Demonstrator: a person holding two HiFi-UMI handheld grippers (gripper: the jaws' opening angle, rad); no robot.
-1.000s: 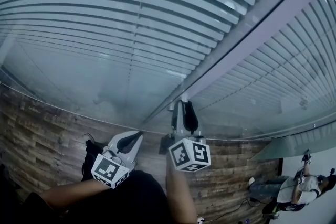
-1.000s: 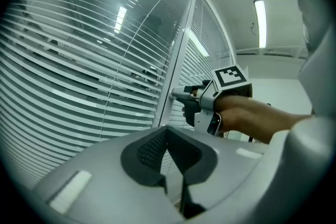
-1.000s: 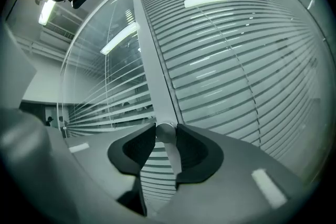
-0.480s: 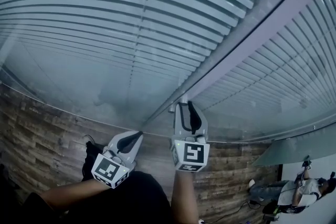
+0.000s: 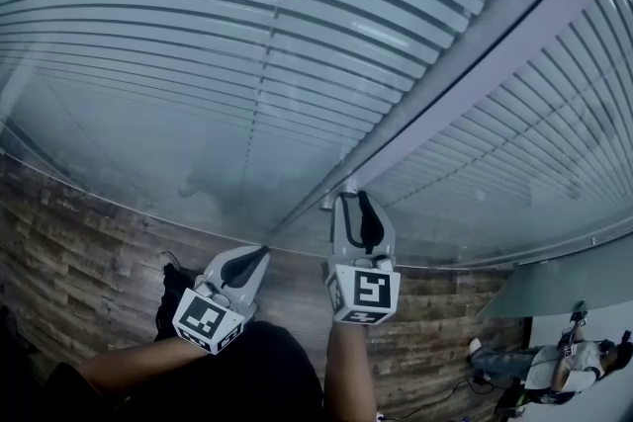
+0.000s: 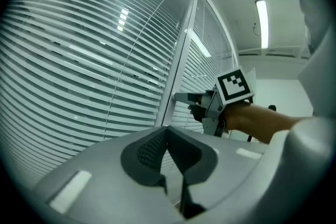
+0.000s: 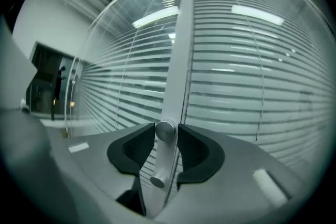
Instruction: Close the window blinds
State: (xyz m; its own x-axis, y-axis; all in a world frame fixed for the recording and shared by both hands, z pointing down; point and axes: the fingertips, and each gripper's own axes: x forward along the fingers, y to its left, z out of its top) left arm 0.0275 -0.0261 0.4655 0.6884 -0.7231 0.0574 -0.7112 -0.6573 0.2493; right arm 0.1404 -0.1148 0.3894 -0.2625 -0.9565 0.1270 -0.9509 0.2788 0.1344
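Observation:
Pale horizontal blinds point(image 5: 198, 35) hang behind glass on both sides of a grey mullion point(image 5: 475, 74). On the mullion sits a round metal knob point(image 7: 165, 130), and my right gripper point(image 7: 166, 131) points level at it with the knob between its pads. The jaws have just been opening: the left pad grazes the knob and a hairline gap shows at the right pad. A second small knob point(image 7: 157, 181) sits lower on the same strip. In the head view the right gripper point(image 5: 353, 198) reaches the mullion's foot. My left gripper point(image 5: 259, 255) hangs shut and empty, away from the glass.
The floor point(image 5: 79, 232) below is wood-patterned plank. A person point(image 5: 564, 356) stands far off at the lower right. The left gripper view shows the right gripper point(image 6: 184, 97) at the mullion point(image 6: 178, 60), with blinds point(image 6: 79, 60) filling its left side.
The right gripper has rolled about its own axis at the knob, so its marker cube now faces squarely up. The slats look flatter and more closed. The left gripper has stayed put.

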